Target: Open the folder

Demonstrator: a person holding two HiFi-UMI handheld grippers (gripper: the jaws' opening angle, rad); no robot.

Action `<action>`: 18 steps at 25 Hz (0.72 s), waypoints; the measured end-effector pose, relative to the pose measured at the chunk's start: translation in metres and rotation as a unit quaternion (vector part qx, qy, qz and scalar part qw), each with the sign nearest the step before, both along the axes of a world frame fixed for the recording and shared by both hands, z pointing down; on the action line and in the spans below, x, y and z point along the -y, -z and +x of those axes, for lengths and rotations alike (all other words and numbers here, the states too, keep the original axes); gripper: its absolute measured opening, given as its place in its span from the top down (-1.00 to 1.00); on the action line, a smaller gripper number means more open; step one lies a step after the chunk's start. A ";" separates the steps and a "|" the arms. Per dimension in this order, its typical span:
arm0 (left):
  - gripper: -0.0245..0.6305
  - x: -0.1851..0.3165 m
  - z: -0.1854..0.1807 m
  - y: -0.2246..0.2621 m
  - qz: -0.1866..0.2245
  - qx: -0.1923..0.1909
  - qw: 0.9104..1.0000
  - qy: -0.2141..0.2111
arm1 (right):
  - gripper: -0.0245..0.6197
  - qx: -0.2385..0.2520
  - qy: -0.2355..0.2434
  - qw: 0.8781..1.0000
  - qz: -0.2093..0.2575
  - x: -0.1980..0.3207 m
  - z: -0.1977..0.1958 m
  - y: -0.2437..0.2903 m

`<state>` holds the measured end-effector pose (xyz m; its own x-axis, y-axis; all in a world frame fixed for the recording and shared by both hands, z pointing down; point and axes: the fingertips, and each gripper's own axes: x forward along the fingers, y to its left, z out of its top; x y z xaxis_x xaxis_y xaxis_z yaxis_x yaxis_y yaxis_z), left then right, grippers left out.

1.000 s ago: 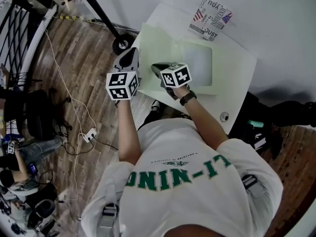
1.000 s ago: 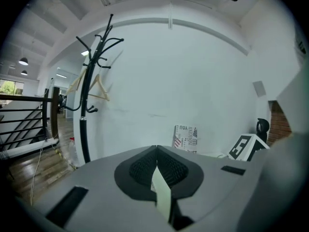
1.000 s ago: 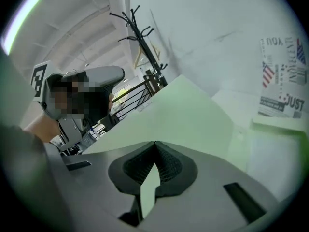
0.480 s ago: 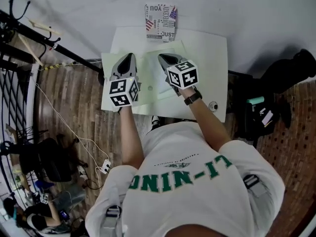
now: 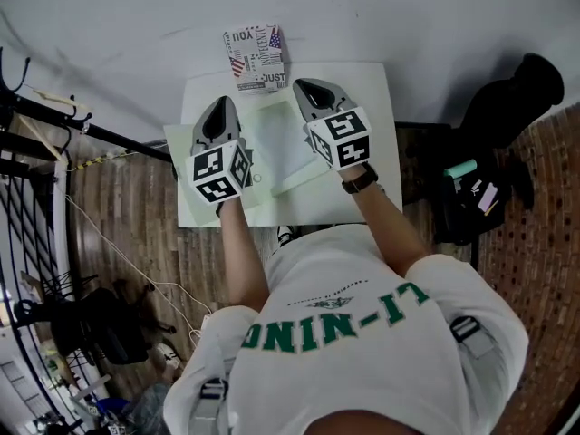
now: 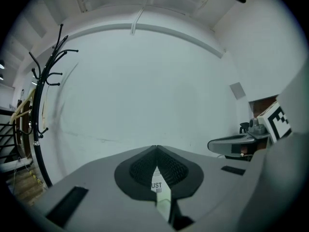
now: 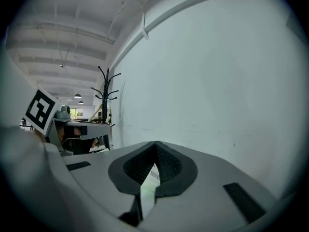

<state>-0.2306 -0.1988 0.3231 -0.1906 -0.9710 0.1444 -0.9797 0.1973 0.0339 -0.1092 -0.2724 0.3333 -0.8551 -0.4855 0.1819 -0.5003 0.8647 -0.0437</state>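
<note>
- The folder (image 5: pixel 263 205) lies flat on the white tabletop (image 5: pixel 376 134). It looks already spread, its long axis running left to right and its left leaf overhanging the tabletop's left edge.
- It sits below my fingers, not ahead of them. The left gripper (image 5: pixel 219 107) hangs over the left leaf and the right gripper (image 5: pixel 306 86) over the right half, neither plainly nearer.
- Both pairs of fingers are pressed together, pinching nothing.
- Both hands are about level, side by side, aimed past the printed box (image 5: pixel 256 55) at the wall (image 6: pixel 145 91).
</note>
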 end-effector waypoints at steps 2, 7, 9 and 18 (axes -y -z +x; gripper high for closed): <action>0.88 0.001 0.004 0.010 0.006 0.011 1.000 0.005 | 0.88 0.007 -0.005 1.000 0.010 0.004 0.006 0.012; 0.88 0.001 0.005 0.024 0.011 0.035 0.999 0.024 | 0.88 0.029 -0.023 0.999 0.013 0.018 0.019 0.029; 0.88 -0.001 0.003 0.024 0.010 0.038 0.999 0.030 | 0.88 0.032 -0.027 0.999 0.010 0.021 0.023 0.030; 0.88 -0.008 -0.012 0.014 0.007 0.027 0.999 0.047 | 0.88 0.034 -0.024 0.999 0.009 0.024 0.019 0.032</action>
<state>-0.2430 -0.1912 0.3095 -0.2873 -0.9505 0.1184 -0.9577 0.2874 -0.0160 -0.0903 -0.2965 0.3011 -0.8412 -0.5282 0.1157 -0.5369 0.8412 -0.0633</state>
